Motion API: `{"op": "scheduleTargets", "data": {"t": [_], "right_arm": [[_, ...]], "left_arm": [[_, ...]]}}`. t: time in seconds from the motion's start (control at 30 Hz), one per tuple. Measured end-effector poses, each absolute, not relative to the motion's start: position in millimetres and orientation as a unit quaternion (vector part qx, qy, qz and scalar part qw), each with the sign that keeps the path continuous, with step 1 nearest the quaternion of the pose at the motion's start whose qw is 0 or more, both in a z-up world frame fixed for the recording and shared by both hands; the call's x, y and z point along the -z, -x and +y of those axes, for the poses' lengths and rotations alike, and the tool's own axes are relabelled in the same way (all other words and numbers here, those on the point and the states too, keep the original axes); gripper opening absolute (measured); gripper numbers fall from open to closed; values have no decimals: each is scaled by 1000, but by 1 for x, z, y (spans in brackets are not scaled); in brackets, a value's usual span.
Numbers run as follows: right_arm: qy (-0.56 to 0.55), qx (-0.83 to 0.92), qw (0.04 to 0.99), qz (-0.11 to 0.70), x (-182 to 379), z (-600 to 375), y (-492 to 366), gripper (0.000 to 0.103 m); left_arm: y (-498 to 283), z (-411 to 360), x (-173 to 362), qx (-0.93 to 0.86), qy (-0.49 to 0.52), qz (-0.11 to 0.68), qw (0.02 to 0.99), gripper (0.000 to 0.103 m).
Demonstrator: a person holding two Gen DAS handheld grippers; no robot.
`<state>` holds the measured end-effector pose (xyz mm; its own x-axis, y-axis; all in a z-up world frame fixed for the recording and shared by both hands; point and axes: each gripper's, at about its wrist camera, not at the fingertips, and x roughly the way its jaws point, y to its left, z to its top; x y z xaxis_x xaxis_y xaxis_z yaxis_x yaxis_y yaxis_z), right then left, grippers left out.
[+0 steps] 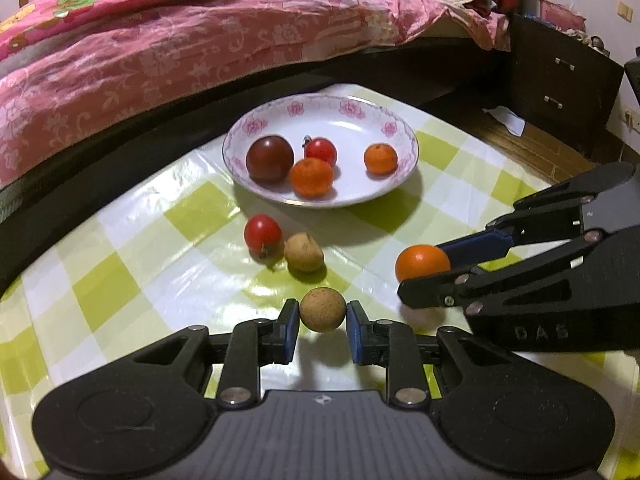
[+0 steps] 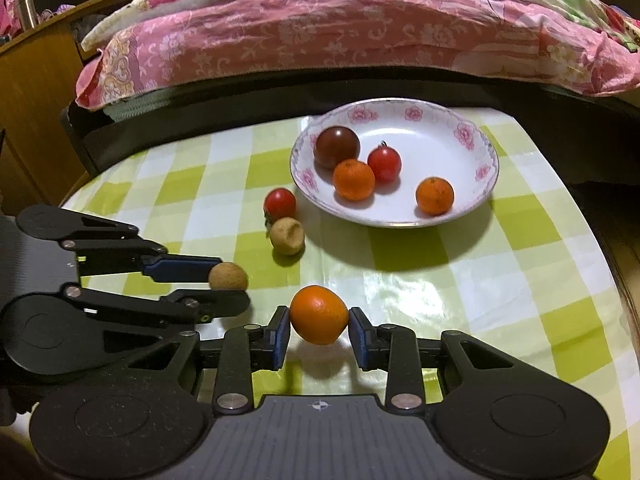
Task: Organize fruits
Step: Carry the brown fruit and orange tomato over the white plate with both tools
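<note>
My left gripper (image 1: 322, 312) is shut on a round tan longan (image 1: 322, 309), held just above the checked tablecloth; it also shows in the right wrist view (image 2: 228, 277). My right gripper (image 2: 319, 316) is shut on an orange tangerine (image 2: 319, 314), seen from the left wrist view too (image 1: 422, 262). A white flowered plate (image 1: 344, 114) (image 2: 424, 118) holds a dark tomato (image 1: 269, 159), a red cherry tomato (image 1: 320, 151) and two tangerines (image 1: 311, 178) (image 1: 380, 158). In front of the plate lie a red cherry tomato (image 1: 263, 233) and a second longan (image 1: 303, 257).
The table has a green and white checked cloth (image 1: 160, 272). A bed with a pink floral quilt (image 1: 200, 52) runs along the far side. A dark bedside cabinet (image 1: 560, 84) stands at the right, a wooden cabinet (image 2: 36, 112) at the left.
</note>
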<state>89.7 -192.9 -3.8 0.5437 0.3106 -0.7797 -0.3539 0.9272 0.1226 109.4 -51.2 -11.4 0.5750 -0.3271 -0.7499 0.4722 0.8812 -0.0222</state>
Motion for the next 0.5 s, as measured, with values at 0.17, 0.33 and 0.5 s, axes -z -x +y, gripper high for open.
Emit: {"op": "scheduleTargets", "data": {"t": [0.17, 0.33, 0.5], "right_arm": [[17, -188, 882, 433, -1, -196, -95, 28], [8, -182, 887, 424, -8, -200, -102, 28], [-1, -173, 895, 410, -17, -205, -114, 28]], "left_arm": [[-117, -54, 7, 223, -87, 397, 886, 33], [-126, -58, 0, 218, -83, 390, 891, 33], [-141, -64, -8, 213, -80, 378, 898, 33]]}}
